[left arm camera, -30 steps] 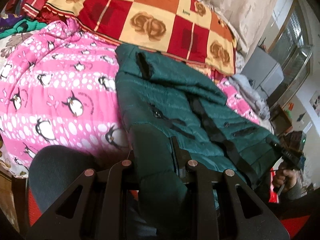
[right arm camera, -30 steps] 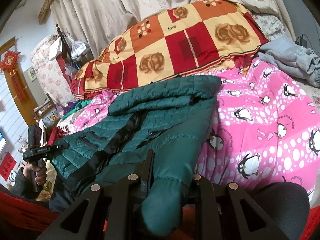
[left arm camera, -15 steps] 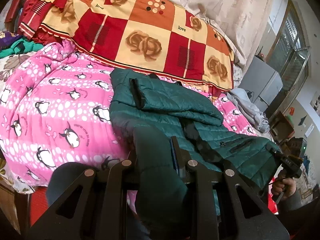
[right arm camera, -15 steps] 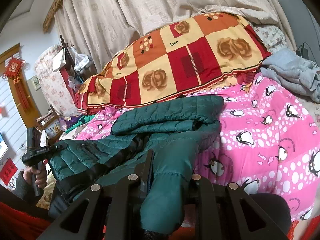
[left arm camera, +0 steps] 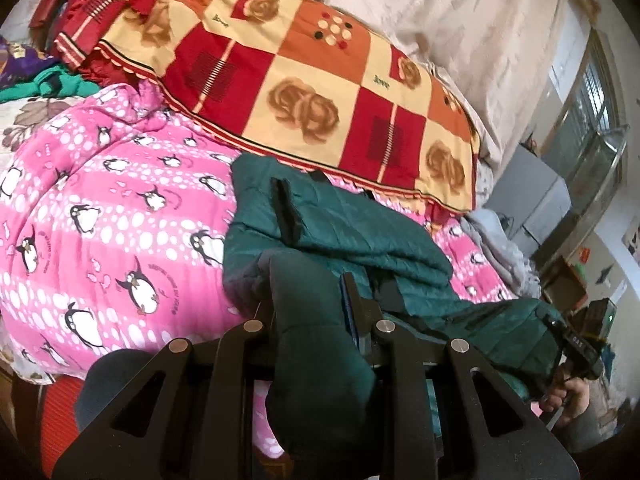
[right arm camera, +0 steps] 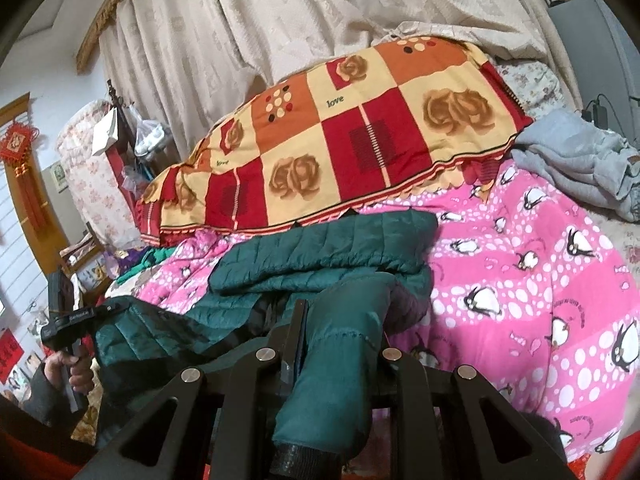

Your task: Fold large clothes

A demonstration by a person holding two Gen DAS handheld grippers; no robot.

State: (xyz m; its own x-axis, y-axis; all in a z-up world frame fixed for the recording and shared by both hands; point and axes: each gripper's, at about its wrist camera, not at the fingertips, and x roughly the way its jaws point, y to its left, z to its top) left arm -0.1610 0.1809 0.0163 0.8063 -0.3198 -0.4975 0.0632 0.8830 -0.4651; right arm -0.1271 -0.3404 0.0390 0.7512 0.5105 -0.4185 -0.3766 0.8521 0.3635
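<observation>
- Both pairs of jaws are clamped on padded green cloth: the left gripper (left arm camera: 310,300) pinches one thick fold of the green quilted jacket (left arm camera: 360,232), and the right gripper (right arm camera: 340,320) pinches a sleeve-like tube of the same jacket (right arm camera: 320,256), whose dark ribbed cuff hangs at the bottom of the right wrist view.
- That jacket lies bunched on the pink penguin quilt (left arm camera: 112,224), its far edge just touching the scalloped hem of the red-and-yellow checked blanket (left arm camera: 304,92).
- Left of the jacket, in the left wrist view, the quilt is bare and rounded, falling away toward the near edge.
- Right of the jacket, in the right wrist view, more bare quilt (right arm camera: 540,280) runs up to a crumpled grey garment (right arm camera: 576,160).
- Behind the jacket the checked blanket (right arm camera: 340,144) rises as a mound, with pale patterned curtains (right arm camera: 320,12) beyond it.
- Jacket fabric is slightly shiny, stitched in narrow horizontal channels, with black trim strips.
- A person's hand (right arm camera: 68,372) holds the other gripper's handle at the jacket's outer end.
</observation>
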